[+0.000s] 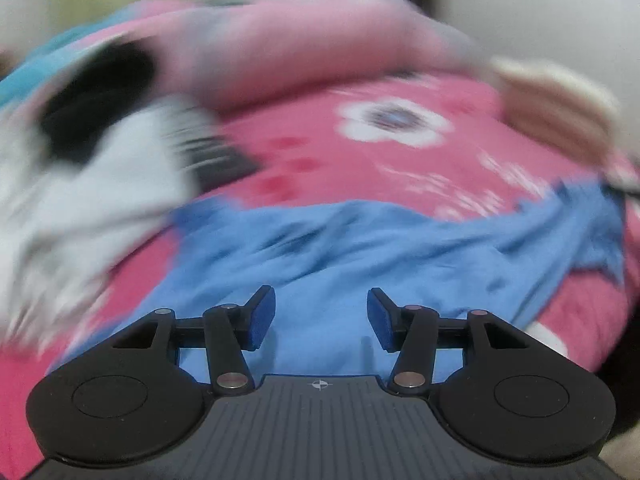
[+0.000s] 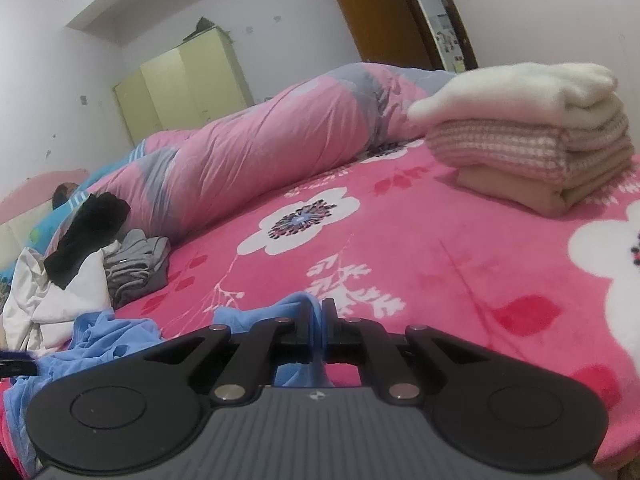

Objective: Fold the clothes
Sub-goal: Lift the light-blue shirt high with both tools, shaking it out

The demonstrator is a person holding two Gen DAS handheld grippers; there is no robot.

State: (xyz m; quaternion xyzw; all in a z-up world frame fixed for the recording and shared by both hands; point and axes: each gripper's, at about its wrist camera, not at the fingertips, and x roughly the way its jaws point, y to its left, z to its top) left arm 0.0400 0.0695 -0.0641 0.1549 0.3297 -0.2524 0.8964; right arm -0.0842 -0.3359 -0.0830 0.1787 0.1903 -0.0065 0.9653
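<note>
A light blue garment lies spread and wrinkled across the pink flowered bedspread; the left wrist view is blurred by motion. My left gripper hovers open just over the garment's near part, with nothing between its blue pads. In the right wrist view my right gripper is shut on an edge of the blue garment, and a fold of the cloth pokes up between the fingers. The rest of the cloth trails off to the left, low over the bedspread.
A pile of white, black and grey clothes sits at the left of the bed. A rolled pink quilt runs along the far side. A stack of folded cream and pink items stands at the right. A wardrobe and wooden door are behind.
</note>
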